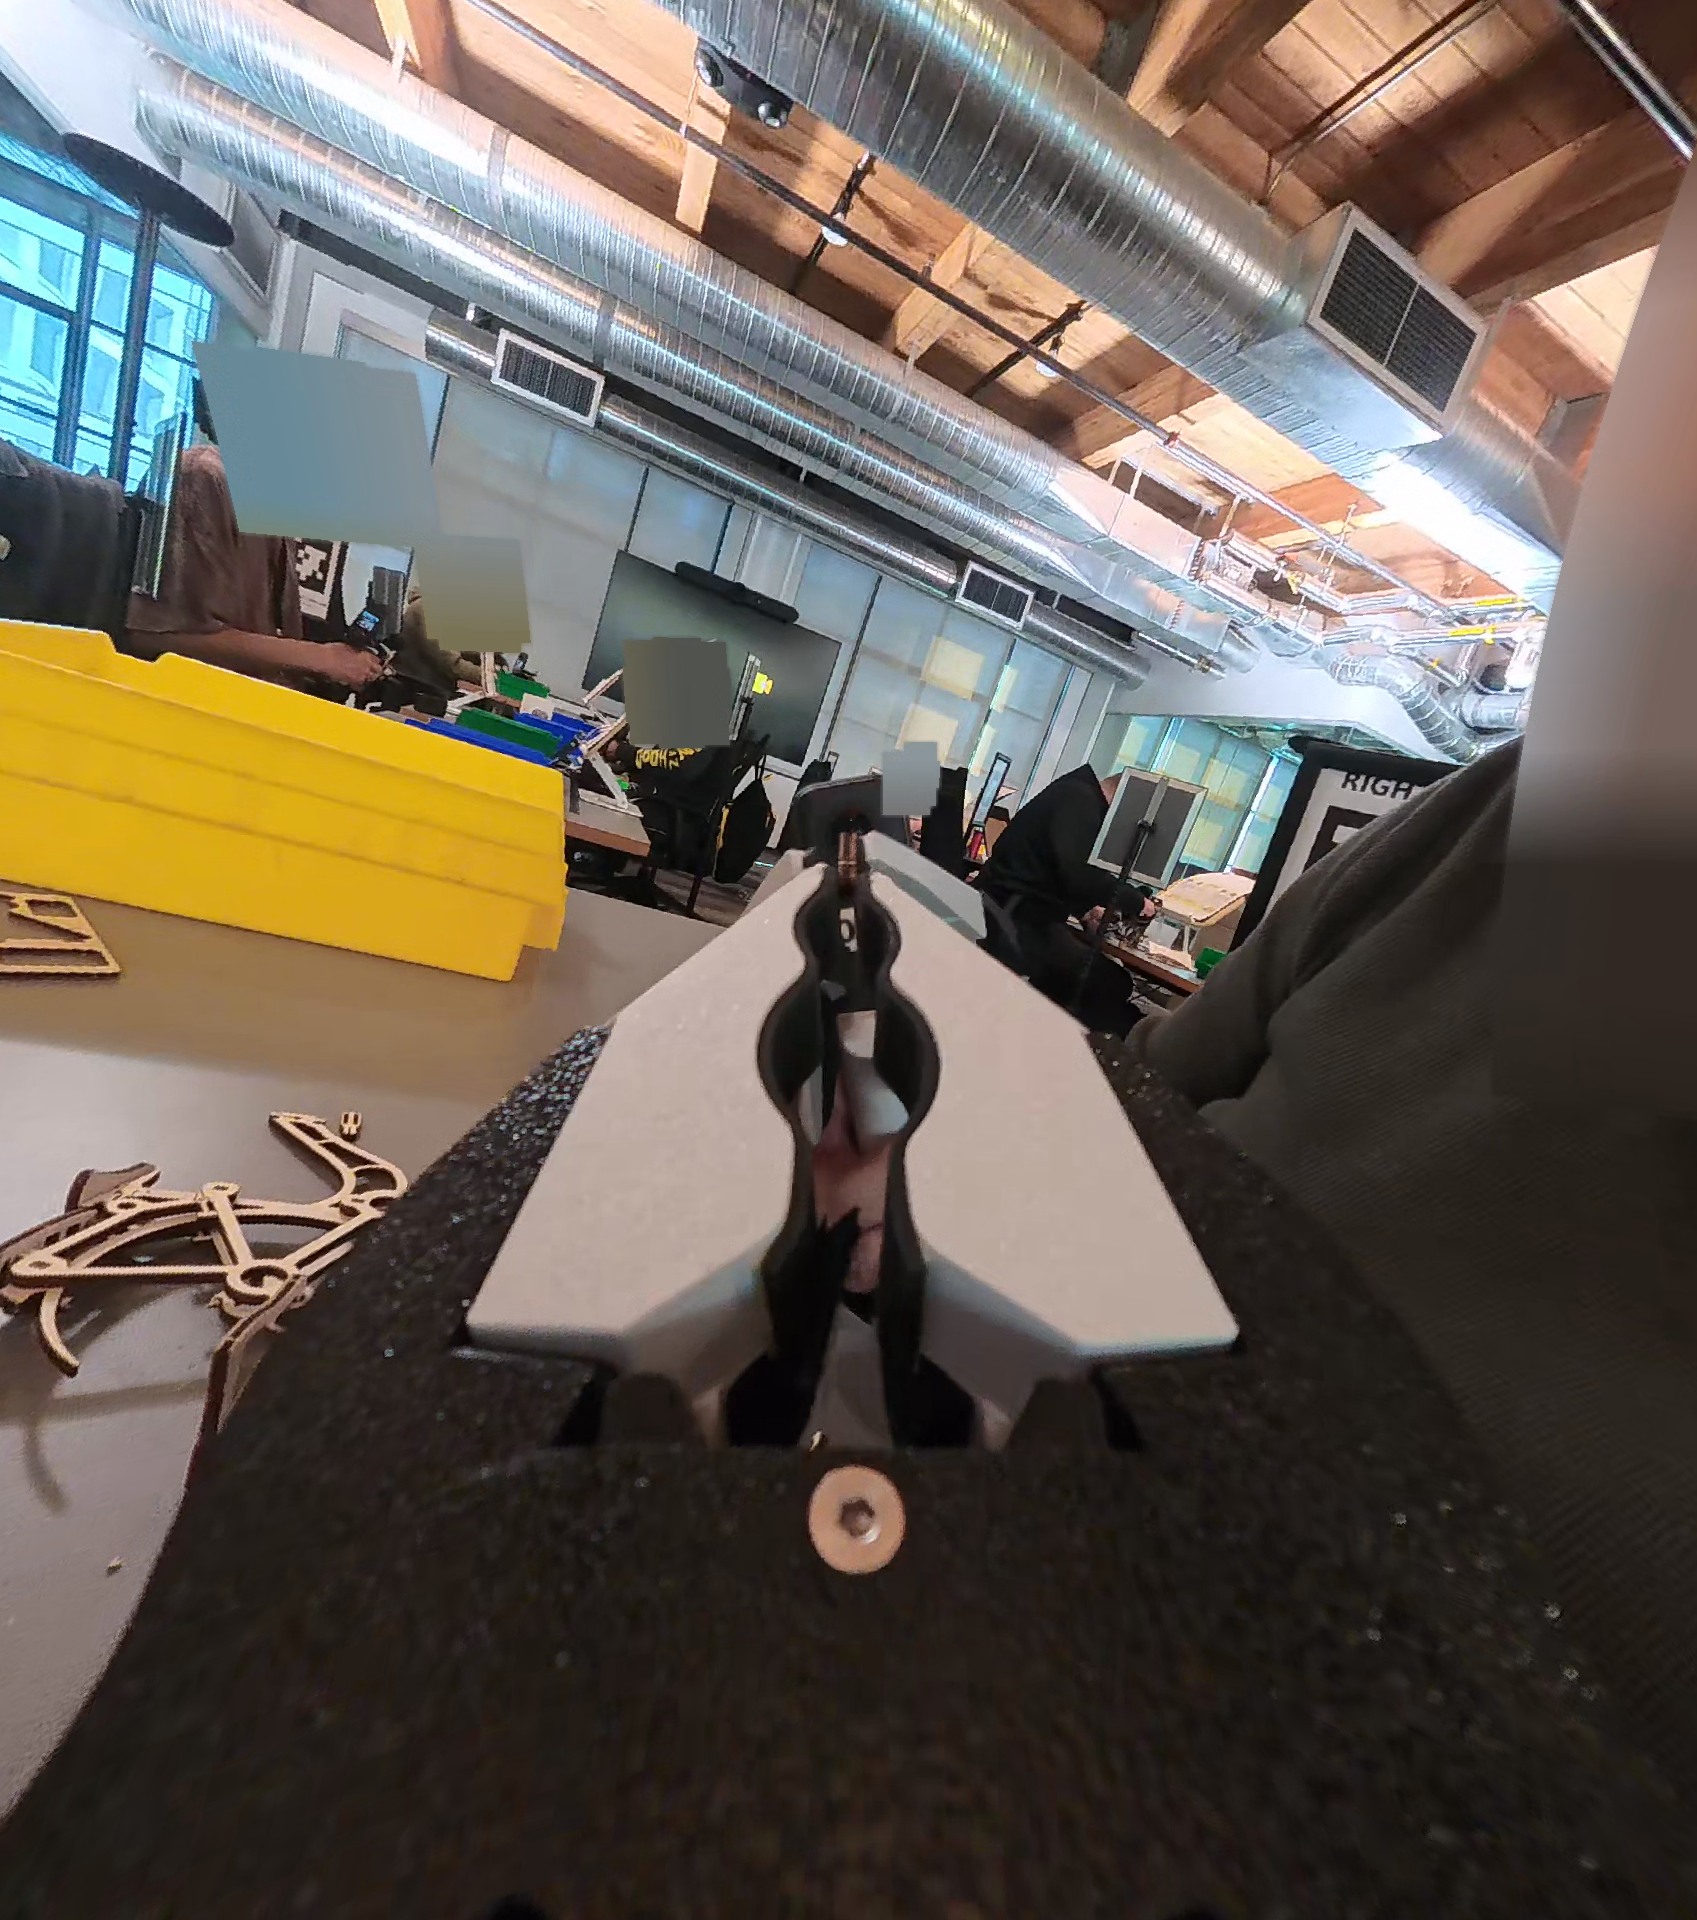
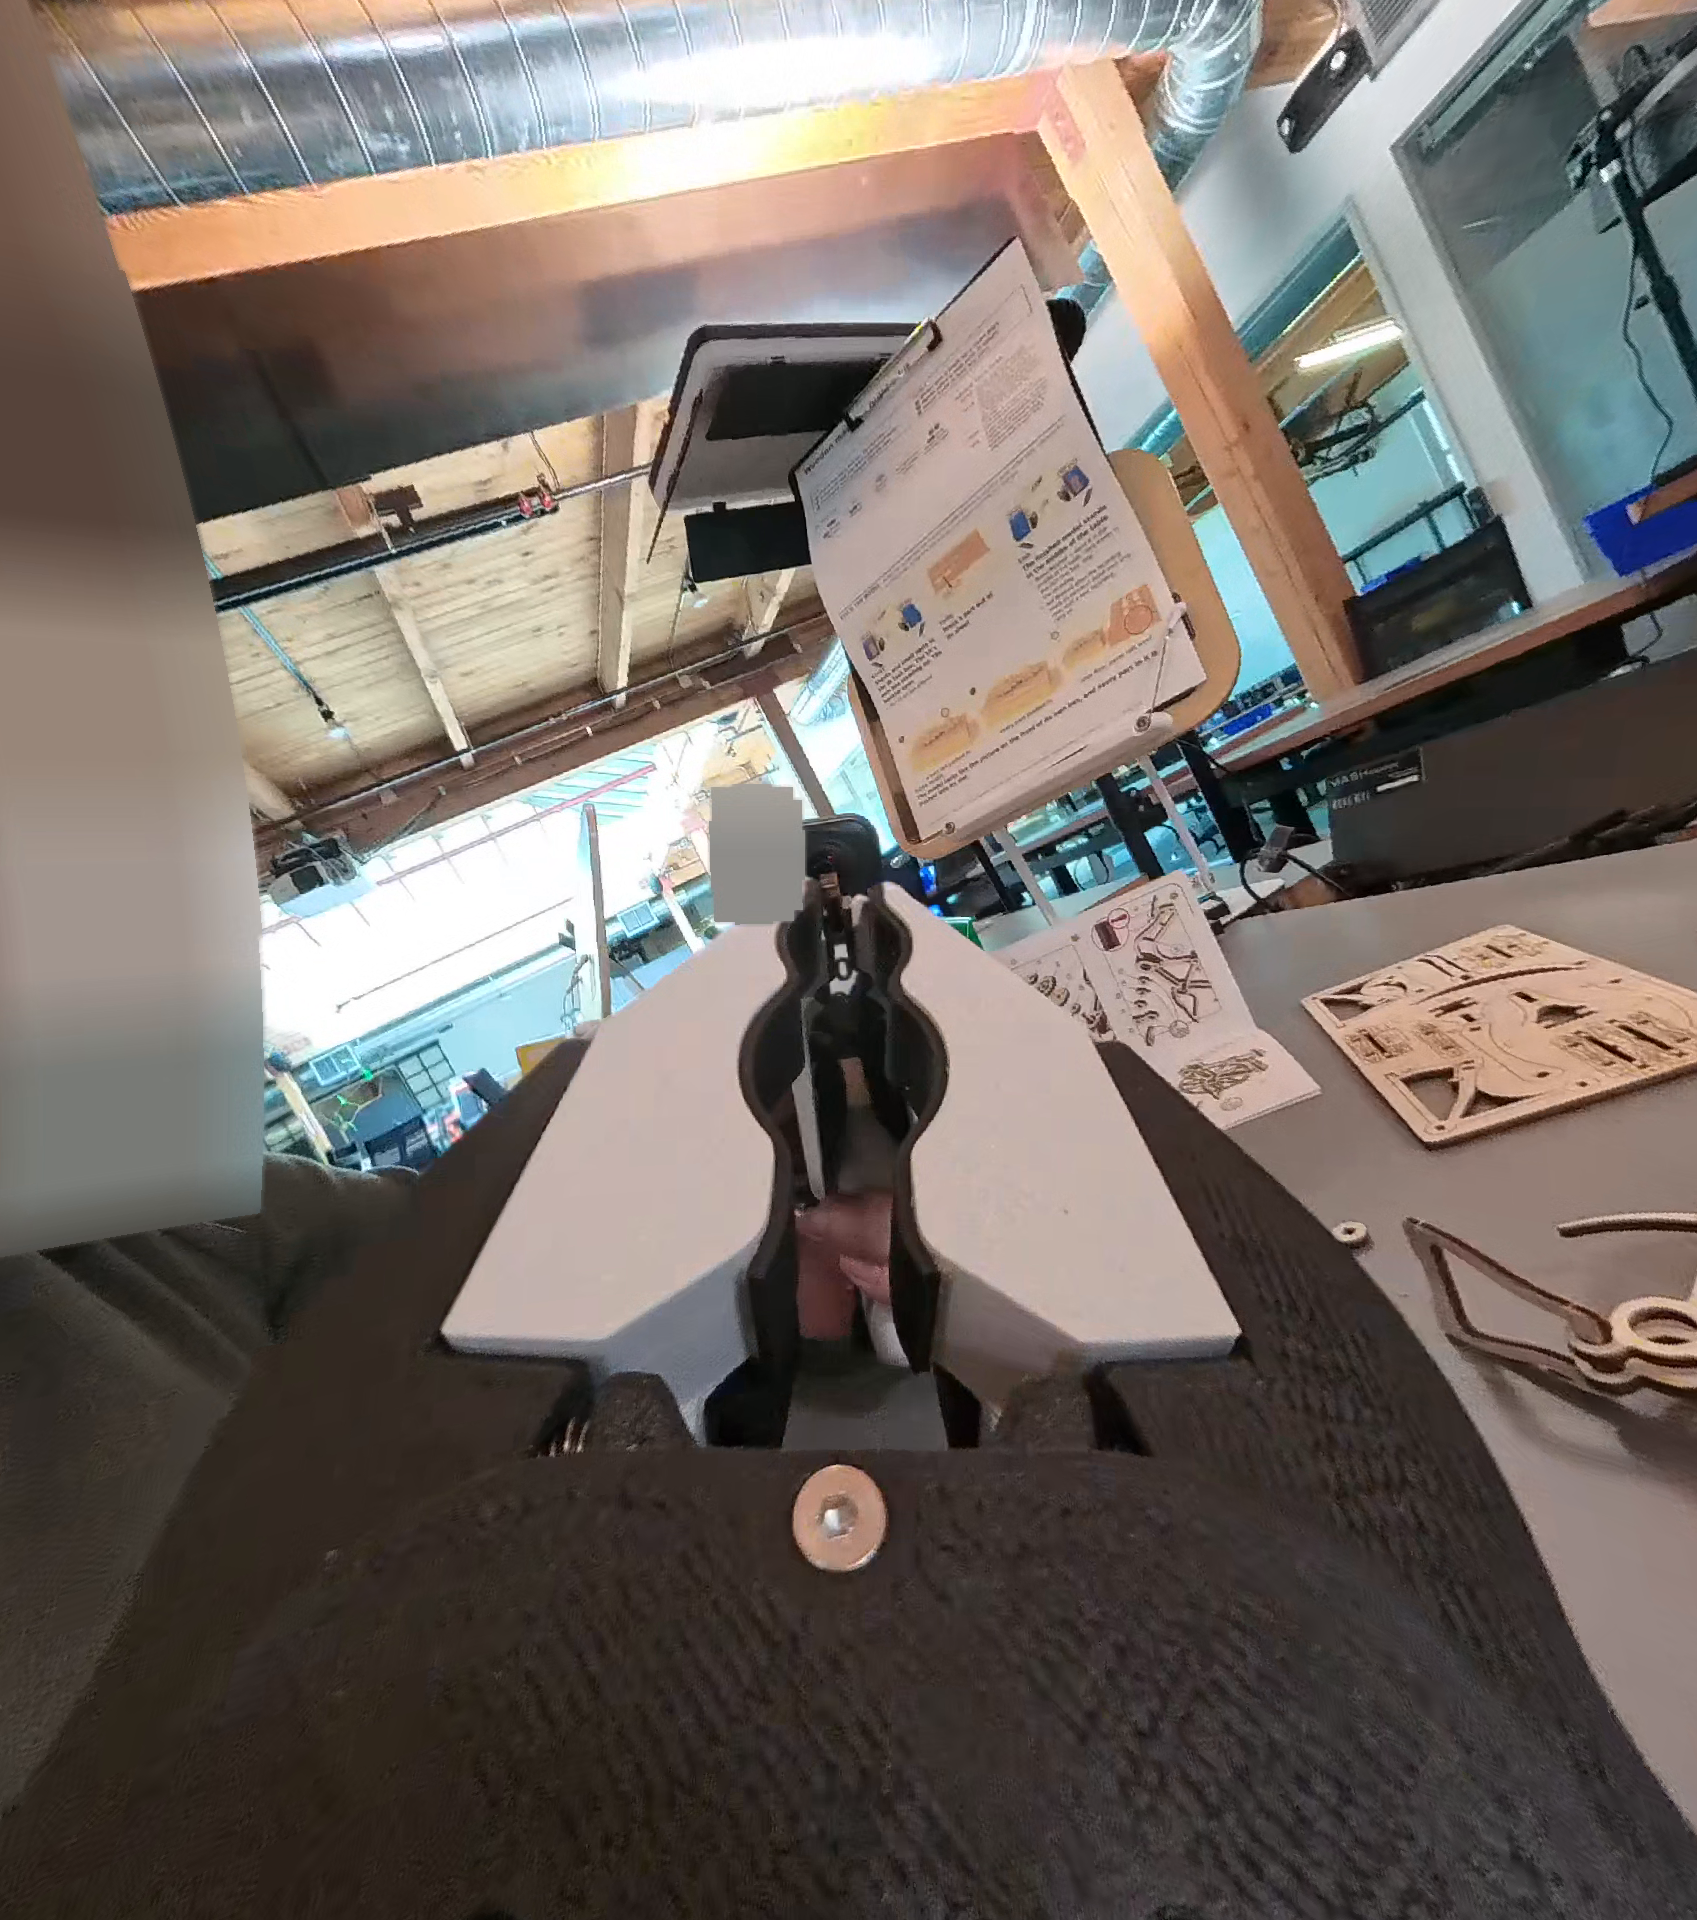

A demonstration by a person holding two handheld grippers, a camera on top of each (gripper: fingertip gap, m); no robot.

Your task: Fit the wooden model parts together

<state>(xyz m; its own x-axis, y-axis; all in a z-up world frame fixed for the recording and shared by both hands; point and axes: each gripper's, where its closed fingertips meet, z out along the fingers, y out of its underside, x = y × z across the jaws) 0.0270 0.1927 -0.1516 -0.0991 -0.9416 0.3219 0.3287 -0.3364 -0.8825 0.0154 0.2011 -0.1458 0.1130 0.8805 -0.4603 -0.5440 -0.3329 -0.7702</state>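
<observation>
Nearby, the pale wooden model (openwork, layered) lies flat; both claws closed.

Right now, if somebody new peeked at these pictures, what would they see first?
Probably the big yellow bin on the table's far left in the left wrist view. Next, the half-built wooden model lying flat before it, close beside the shut left gripper. In the right wrist view, an instruction sheet hangs on a stand above the shut right gripper.
</observation>
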